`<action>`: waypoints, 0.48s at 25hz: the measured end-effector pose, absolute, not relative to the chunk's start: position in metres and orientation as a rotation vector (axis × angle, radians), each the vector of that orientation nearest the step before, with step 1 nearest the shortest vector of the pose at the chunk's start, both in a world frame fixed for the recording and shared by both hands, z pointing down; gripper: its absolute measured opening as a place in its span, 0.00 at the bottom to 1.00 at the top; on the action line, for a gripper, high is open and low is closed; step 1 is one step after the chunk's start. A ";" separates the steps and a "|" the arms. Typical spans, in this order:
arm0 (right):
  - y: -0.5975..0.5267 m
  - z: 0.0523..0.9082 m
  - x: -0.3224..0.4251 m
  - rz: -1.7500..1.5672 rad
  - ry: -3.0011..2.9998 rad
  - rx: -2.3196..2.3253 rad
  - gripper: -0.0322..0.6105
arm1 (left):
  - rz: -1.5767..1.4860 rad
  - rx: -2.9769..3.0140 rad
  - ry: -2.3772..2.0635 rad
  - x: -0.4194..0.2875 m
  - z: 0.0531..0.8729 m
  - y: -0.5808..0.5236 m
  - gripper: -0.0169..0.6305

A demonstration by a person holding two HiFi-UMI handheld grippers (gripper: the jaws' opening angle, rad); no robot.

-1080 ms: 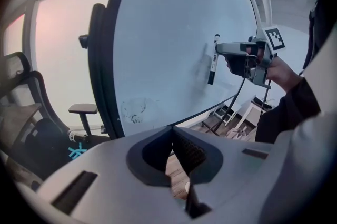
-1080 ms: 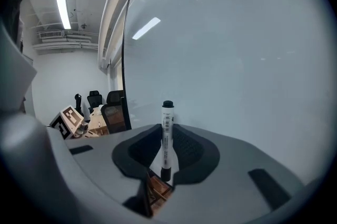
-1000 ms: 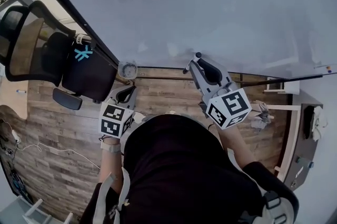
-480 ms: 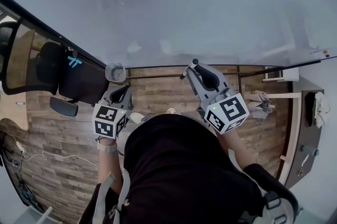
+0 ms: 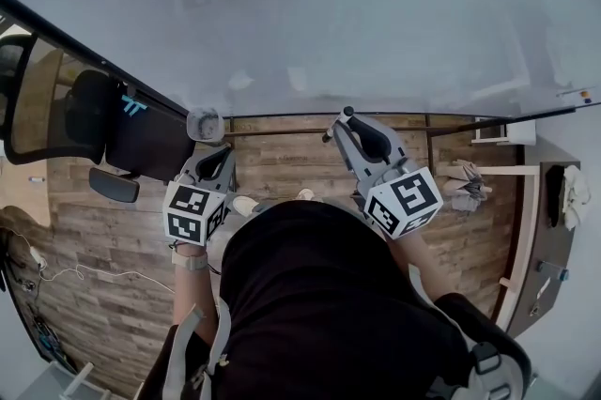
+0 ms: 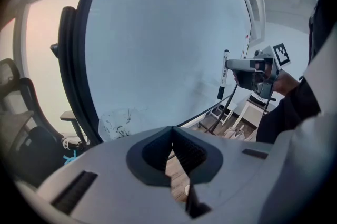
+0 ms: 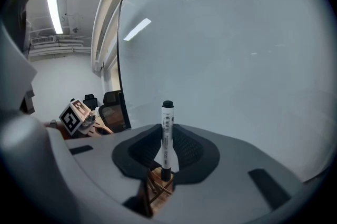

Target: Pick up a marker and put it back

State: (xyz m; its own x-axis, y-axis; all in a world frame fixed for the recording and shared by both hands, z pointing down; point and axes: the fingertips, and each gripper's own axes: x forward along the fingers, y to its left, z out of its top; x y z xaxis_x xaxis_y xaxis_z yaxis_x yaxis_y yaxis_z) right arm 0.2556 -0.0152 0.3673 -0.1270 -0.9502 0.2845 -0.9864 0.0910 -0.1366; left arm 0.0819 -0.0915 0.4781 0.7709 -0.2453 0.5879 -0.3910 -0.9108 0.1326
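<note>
- The right gripper (image 7: 167,129) has its fingers (image 7: 188,150) clamped on the marker (image 7: 167,115). The marker stands upright between them with a black end on top, and its lower end is sunk in the gap between the pads.
- The whiteboard (image 7: 237,60) fills the space behind the marker. The right gripper view does not show whether the tip touches the board.
- In the left gripper view the same marker is a small thin stick off to the right, held up close to the board. The gap between marker and board cannot be judged there either.
- The left gripper (image 6: 172,134) has its fingers pressed together with nothing between them. Only a sliver of wooden floor (image 5: 282,165) shows through the slit.
- In the head view both grippers are raised in front of the board, the left one lower. The right gripper's own body hides almost all of the marker there.
- The person's dark top (image 5: 319,295) covers most of both arms.
- A clear, smudged cup (image 5: 205,126) sits at the board's lower edge, just beyond the left gripper. Its contents cannot be made out.
- An office chair (image 5: 66,107) is cut off at the left edge.
</note>
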 end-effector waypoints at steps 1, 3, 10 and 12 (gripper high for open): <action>-0.015 0.368 0.255 0.447 -2.227 1.986 0.17 | 0.855 2.718 -0.500 0.081 0.478 -0.091 0.04; -0.016 0.368 0.255 0.449 -2.230 1.976 0.17 | 0.864 2.715 -0.505 0.080 0.478 -0.091 0.04; -0.030 0.370 0.242 0.444 -2.262 1.924 0.17 | 0.814 2.721 -0.539 0.069 0.472 -0.095 0.04; -0.035 0.369 0.237 0.438 -2.277 1.905 0.17 | 0.763 2.725 -0.556 0.066 0.465 -0.096 0.04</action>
